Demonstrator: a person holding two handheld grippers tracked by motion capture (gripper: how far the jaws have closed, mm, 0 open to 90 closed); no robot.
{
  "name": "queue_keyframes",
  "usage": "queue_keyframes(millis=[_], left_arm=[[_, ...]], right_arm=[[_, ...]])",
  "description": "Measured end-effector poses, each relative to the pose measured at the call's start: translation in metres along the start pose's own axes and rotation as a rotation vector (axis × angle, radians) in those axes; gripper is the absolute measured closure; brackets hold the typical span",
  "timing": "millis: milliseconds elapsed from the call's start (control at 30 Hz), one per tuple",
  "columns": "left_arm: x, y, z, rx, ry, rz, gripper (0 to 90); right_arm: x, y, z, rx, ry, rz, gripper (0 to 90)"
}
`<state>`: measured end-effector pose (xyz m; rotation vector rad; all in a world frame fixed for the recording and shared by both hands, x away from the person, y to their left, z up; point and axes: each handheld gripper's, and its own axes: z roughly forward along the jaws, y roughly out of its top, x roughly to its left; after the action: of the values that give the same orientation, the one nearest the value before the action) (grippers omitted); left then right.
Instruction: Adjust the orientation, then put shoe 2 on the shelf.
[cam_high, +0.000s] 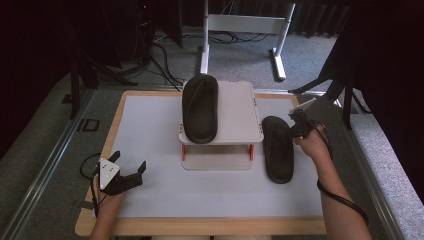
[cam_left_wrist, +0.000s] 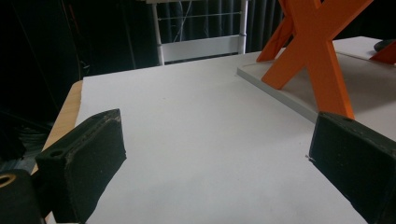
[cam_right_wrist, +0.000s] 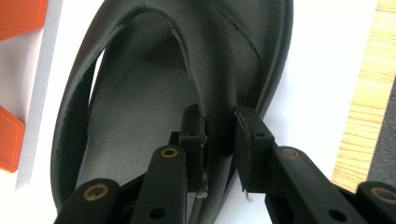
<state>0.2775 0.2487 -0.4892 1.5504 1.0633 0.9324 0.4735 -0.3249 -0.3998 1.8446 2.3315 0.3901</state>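
Writing is not legible anywhere on the objects. Two black flip-flop sandals are out: one sandal (cam_high: 200, 107) lies on top of the small grey rack (cam_high: 240, 112) with orange legs, mid-surface (cam_high: 150, 130); the other sandal (cam_high: 278, 148) lies flat on the white surface just right of the rack. The right gripper (cam_right_wrist: 219, 135) has its jaws clenched on that sandal's strap (cam_right_wrist: 212, 93), one jaw on either side. The left gripper (cam_high: 131, 176) rests near the front left, jaws spread wide apart over bare surface.
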Motion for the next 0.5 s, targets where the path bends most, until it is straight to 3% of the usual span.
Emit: queue_keyframes(millis=[167,500], left_arm=[[0.000,0.000,0.000,-0.006,0.000,-0.002,3.1],[0.000,0.000,0.000,-0.003,-0.001,-0.001,3.1]], right_arm=[[-0.002,0.000,-0.011,-0.015,0.014,0.002,75.2],[-0.004,0.003,-0.043,-0.045,-0.007,-0.017,75.3]])
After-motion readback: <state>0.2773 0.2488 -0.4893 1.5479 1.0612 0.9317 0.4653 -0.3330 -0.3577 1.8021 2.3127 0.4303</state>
